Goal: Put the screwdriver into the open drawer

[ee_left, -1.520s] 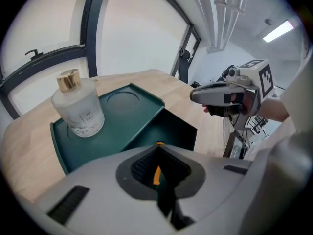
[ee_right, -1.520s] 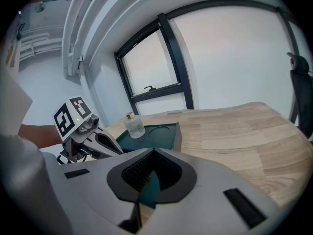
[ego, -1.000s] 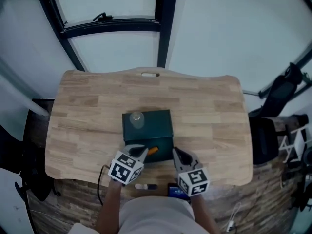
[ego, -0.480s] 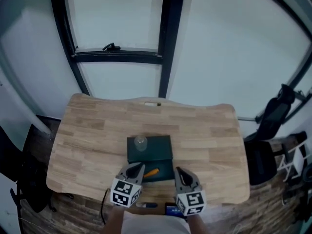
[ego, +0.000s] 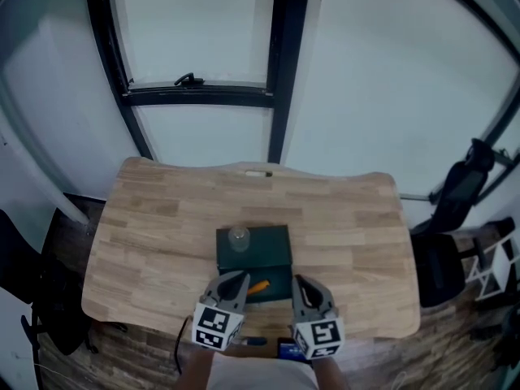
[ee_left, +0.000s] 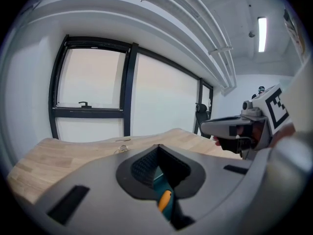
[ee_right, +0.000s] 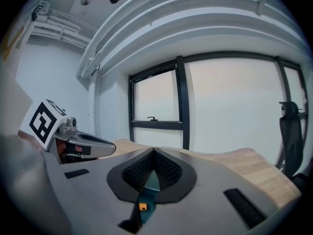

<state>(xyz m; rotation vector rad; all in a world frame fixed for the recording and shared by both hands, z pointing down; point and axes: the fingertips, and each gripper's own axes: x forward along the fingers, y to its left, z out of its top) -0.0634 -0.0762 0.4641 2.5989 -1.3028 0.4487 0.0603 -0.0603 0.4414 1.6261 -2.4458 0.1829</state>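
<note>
- Orange screwdriver (ego: 258,286) sits in the green box's (ego: 268,250) open drawer (ego: 279,279).
- Left gripper (ego: 240,279), just left of that box: jaws pinched together, empty.
- Right gripper (ego: 299,283), just right of it: also closed, empty.

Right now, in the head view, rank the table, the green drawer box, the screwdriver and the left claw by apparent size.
1. table
2. green drawer box
3. left claw, nearer the camera, so its rank against the box is unsure
4. screwdriver, only an orange part showing
</note>
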